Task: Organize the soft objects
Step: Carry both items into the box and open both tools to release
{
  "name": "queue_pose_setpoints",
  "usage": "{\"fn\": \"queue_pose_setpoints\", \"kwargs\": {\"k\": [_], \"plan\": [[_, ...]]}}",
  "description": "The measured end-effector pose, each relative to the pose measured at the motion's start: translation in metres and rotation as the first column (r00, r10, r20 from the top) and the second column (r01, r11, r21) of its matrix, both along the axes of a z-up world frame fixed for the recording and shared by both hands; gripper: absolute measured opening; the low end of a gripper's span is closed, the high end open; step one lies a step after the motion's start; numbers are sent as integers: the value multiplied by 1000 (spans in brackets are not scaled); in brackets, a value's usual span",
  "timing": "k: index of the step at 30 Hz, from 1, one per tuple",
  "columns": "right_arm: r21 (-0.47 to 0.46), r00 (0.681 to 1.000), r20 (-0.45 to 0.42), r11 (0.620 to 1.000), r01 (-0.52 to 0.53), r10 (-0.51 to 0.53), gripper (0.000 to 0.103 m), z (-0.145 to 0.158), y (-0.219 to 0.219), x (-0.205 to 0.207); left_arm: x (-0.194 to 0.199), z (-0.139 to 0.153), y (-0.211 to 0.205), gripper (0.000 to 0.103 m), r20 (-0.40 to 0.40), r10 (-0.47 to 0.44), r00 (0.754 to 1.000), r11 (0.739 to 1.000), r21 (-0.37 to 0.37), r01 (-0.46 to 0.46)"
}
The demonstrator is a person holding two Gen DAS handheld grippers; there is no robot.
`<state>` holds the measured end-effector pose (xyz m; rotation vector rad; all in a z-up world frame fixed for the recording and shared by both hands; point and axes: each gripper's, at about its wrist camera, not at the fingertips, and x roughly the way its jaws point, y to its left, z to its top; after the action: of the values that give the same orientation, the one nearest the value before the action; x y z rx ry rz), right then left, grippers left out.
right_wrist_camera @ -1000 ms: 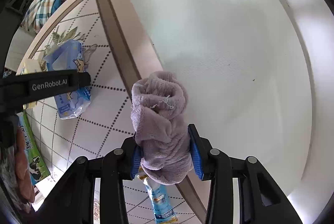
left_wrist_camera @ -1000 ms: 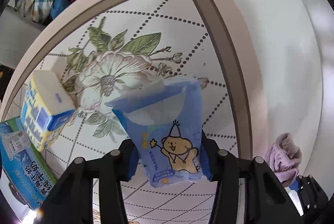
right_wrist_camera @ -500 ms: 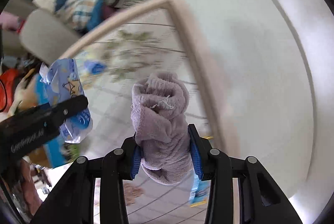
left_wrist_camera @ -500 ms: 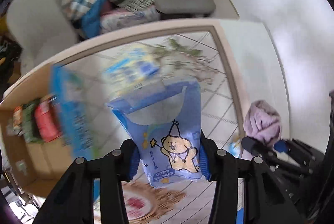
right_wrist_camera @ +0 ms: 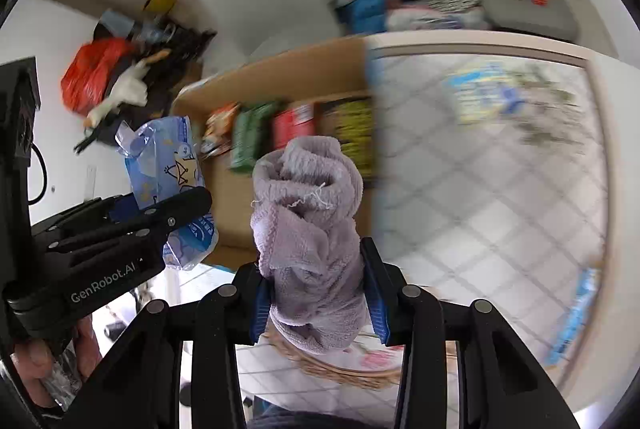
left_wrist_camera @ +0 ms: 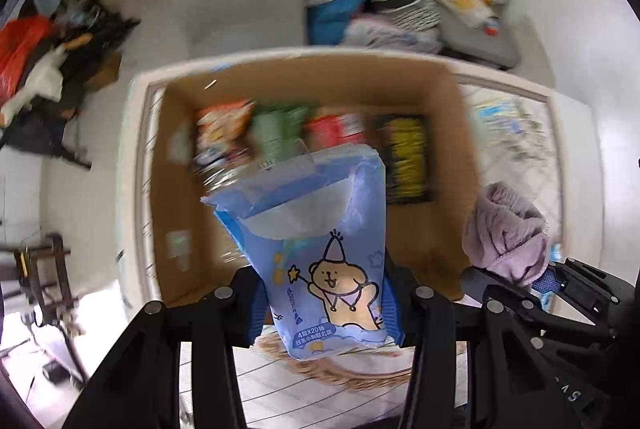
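Motion blur and hidden spots

The colourful snack packets point(left_wrist_camera: 304, 133) in the brown cardboard box point(left_wrist_camera: 176, 197) at twelve o'clock are smeared unreadable; the blue bear-print tissue pack point(left_wrist_camera: 320, 249) hides the box's middle.

We hold the left tool point(left_wrist_camera: 324, 303) pointing straight down, its blue pads point(left_wrist_camera: 392, 313) pressed against both sides of the blue tissue pack point(left_wrist_camera: 320, 253) so the pack stands up between the black fingers. Our right tool point(right_wrist_camera: 316, 303) tilts steeply downward and clamps the rolled lilac towel point(right_wrist_camera: 308, 229) between its own blue pads point(right_wrist_camera: 376, 305), the roll rising above the jaws. The two tools sit side by side, near each other but apart, the left one crossing the lower left corner of the right wrist view. There our bare hand point(right_wrist_camera: 44, 361) wraps around the left tool's handle, fingers curled.
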<state>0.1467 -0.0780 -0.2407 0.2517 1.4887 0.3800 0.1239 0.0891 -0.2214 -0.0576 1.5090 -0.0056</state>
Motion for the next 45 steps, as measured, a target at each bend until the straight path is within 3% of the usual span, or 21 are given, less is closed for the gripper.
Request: {"fn": "queue_pose_setpoints", "kwargs": {"k": [4,10,19,21,25,26,33,35,42,45], "plan": [[29,998,-64,1000,-11,13,42,-32,65,5,11,-35,45,43,-73,25,997,1000,18,-24],[16,993,-111,1000,-26,27,42,-78,124,14,19,-80,84,43,-181,35,983,999,-9,-37],[29,984,-179,1000,-9,14,45,-121,153,27,20,-100,94,47,-239,37,970,999,3,-37],[41,981,-192,999,-2,9,47,-126,156,29,19,-100,98,52,-245,52,968,998,-9,-56],[28,983,-183,1000,-2,7,68,-128,154,31,14,-95,102,60,-235,67,970,996,-48,-80],[34,983,-185,999,4,3,70,-128,153,31,13,-92,104,70,-226,67,972,996,-42,-79],[12,987,-159,1000,-3,5,71,-108,137,27,3,-77,108,91,-182,76,980,994,-67,-89],[-20,990,-137,1000,-19,16,79,-103,134,23,-2,-71,106,94,-162,81,984,994,-53,-91],[-165,995,-82,984,-62,49,80,-83,119,6,-20,-53,102,95,-61,122,991,992,-17,-123],[-271,997,-51,960,-66,54,89,-74,110,-4,-31,-41,99,95,-5,132,991,991,18,-131]]}}
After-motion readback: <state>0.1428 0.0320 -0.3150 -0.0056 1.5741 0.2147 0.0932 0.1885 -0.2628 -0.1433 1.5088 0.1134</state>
